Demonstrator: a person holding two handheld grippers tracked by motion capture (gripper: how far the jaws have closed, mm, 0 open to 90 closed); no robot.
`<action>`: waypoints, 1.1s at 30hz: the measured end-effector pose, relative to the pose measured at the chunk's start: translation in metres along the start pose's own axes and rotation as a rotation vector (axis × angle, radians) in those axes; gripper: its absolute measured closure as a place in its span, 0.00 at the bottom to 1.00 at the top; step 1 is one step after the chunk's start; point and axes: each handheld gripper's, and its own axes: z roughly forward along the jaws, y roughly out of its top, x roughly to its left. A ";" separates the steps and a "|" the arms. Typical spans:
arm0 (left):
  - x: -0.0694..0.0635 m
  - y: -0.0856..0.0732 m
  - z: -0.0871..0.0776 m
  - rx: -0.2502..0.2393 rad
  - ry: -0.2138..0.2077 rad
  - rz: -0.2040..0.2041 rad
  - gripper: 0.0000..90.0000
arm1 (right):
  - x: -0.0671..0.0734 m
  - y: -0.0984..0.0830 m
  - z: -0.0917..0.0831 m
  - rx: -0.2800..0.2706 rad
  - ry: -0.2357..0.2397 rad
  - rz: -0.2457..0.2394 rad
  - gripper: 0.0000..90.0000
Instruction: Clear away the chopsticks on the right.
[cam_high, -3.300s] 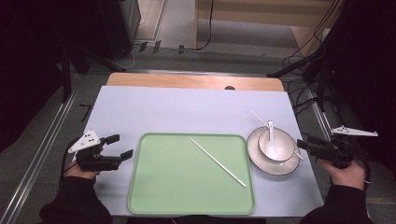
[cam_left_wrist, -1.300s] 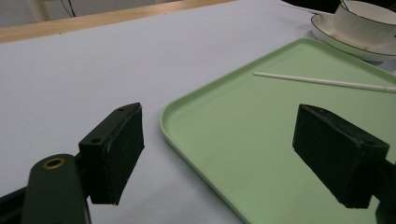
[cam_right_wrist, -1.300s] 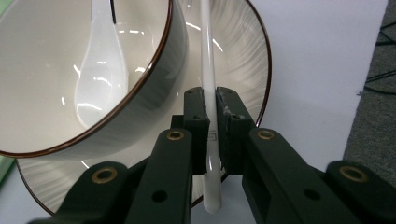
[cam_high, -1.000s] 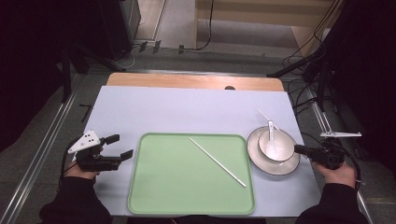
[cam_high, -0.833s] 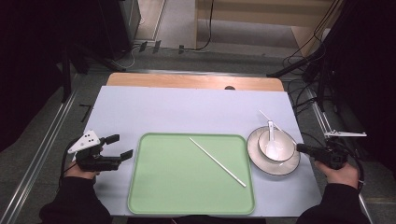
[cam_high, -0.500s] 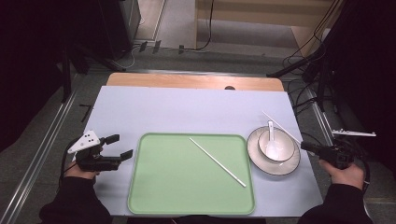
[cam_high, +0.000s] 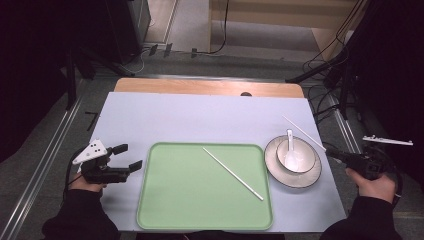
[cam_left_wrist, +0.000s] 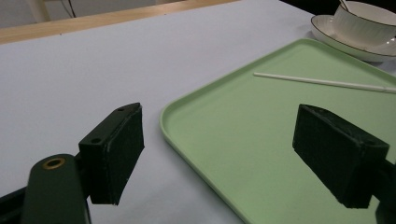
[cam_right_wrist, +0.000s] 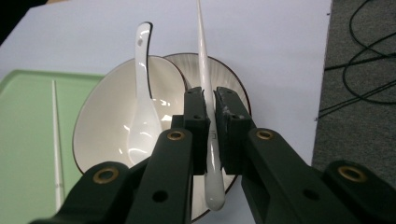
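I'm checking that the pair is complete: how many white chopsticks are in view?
2. One chopstick lies diagonally on the green tray. The other chopstick is clamped in the right gripper, beside the bowl with its spoon.

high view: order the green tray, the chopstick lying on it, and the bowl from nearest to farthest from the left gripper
1. Green tray: its left edge lies just right of the left gripper, whose fingers are spread open.
2. Chopstick on the tray: on the tray's right half, lying diagonally.
3. Bowl: on its plate past the tray's right edge, with a spoon in it.
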 end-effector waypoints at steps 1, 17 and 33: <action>0.000 0.000 0.000 0.000 0.000 0.000 0.19 | 0.001 0.001 -0.001 -0.006 0.001 0.002 0.94; 0.000 0.000 0.000 -0.002 0.001 0.000 0.19 | 0.037 0.008 -0.005 -0.013 0.060 -0.045 0.94; 0.000 0.000 -0.001 0.000 0.001 0.000 0.19 | 0.076 0.005 0.005 0.021 0.119 -0.110 0.94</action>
